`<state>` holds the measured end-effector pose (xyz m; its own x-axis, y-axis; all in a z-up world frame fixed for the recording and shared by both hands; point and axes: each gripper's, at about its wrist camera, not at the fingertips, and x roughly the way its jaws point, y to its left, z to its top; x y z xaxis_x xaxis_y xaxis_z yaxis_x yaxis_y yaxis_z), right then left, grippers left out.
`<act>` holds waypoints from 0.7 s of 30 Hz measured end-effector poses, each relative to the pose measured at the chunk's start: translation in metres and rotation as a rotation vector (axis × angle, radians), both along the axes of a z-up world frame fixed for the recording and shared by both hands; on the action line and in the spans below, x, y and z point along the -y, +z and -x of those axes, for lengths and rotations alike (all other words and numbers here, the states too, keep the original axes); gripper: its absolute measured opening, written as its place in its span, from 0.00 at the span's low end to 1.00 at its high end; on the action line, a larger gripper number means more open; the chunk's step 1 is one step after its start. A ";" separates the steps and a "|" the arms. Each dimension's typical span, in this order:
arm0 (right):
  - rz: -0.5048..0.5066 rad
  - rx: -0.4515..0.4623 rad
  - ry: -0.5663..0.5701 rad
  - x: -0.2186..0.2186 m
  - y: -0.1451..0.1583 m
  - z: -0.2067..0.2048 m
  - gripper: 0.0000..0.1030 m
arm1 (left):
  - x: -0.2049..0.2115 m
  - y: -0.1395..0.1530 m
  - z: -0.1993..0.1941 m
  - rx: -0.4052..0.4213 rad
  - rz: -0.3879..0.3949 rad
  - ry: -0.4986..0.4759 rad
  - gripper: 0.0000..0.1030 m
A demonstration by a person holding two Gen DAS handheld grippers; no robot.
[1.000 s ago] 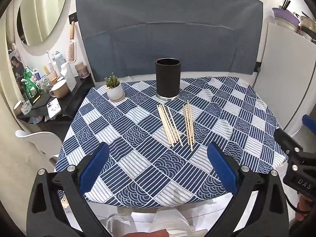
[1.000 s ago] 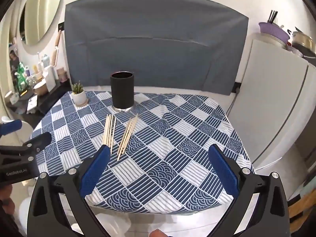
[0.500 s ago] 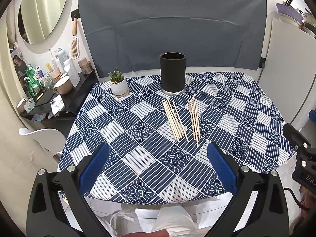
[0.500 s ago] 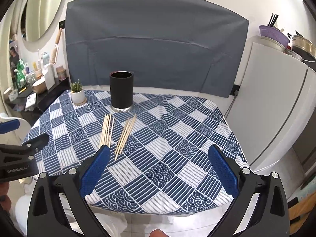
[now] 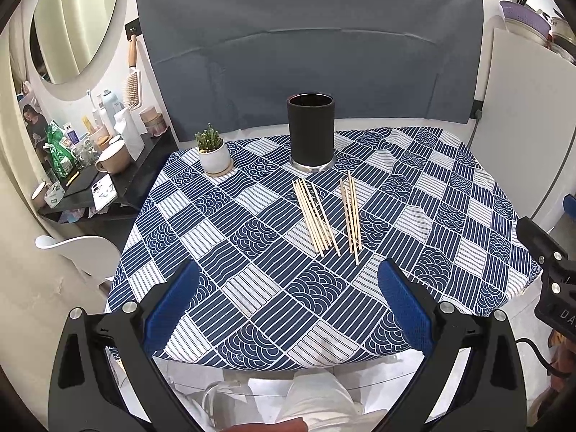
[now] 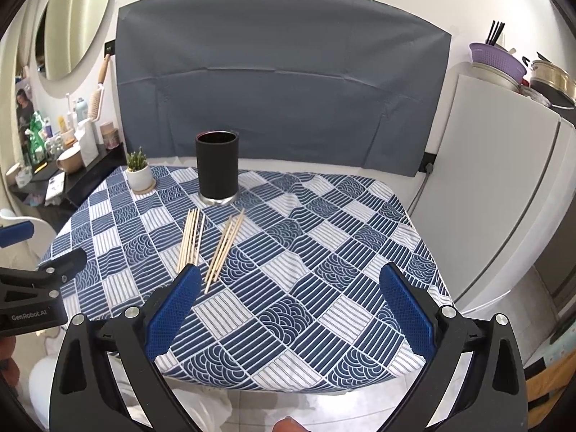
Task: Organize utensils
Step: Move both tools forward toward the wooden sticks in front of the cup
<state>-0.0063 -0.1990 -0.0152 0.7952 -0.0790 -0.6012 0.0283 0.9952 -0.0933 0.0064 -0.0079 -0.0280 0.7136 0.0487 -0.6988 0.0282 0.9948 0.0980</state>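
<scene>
Worktop [image 5: 252, 288]: draped in woven cloth, navy-and-white checks of stripes and wave scales.

Holder [image 5: 310, 133]: matte black cylinder, silvery base ring, upright at the far centre of the cloth.

Chopsticks, left bundle [image 5: 316, 217]: slim pale wooden sticks, lying loose just in front of the holder. Right bundle [image 5: 351, 216]: same kind, beside the first, apart from it.

Plant pot [image 5: 214, 156]: small white glazed pot, spiky green plant, on a round coaster.

Left gripper [image 5: 288, 306]: black frame, blue textured pads, jaws spread wide, empty, over the near edge; body lettered "GenRobot.AI".

Right gripper [image 6: 288, 306]: same build, jaws spread, empty; lettering possibly "DAS", partly cut off.
</scene>
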 end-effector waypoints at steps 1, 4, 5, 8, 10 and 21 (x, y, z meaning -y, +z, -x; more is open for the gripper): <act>0.000 0.000 0.001 0.000 0.000 0.000 0.92 | 0.000 0.000 0.000 -0.002 0.001 -0.001 0.94; 0.003 0.000 0.004 0.000 -0.001 0.001 0.92 | 0.001 0.000 0.001 -0.009 0.010 -0.002 0.94; 0.004 -0.001 0.005 0.000 -0.001 0.001 0.92 | 0.001 0.000 0.001 -0.013 0.012 -0.002 0.94; -0.002 -0.010 0.011 -0.001 -0.003 0.000 0.92 | 0.002 0.000 0.003 -0.015 -0.001 0.005 0.94; -0.006 -0.016 0.016 -0.002 -0.003 0.000 0.92 | 0.003 0.000 0.004 -0.017 -0.008 0.003 0.94; 0.020 -0.021 0.022 -0.009 0.004 -0.015 0.92 | -0.005 0.001 -0.008 -0.034 0.007 0.006 0.94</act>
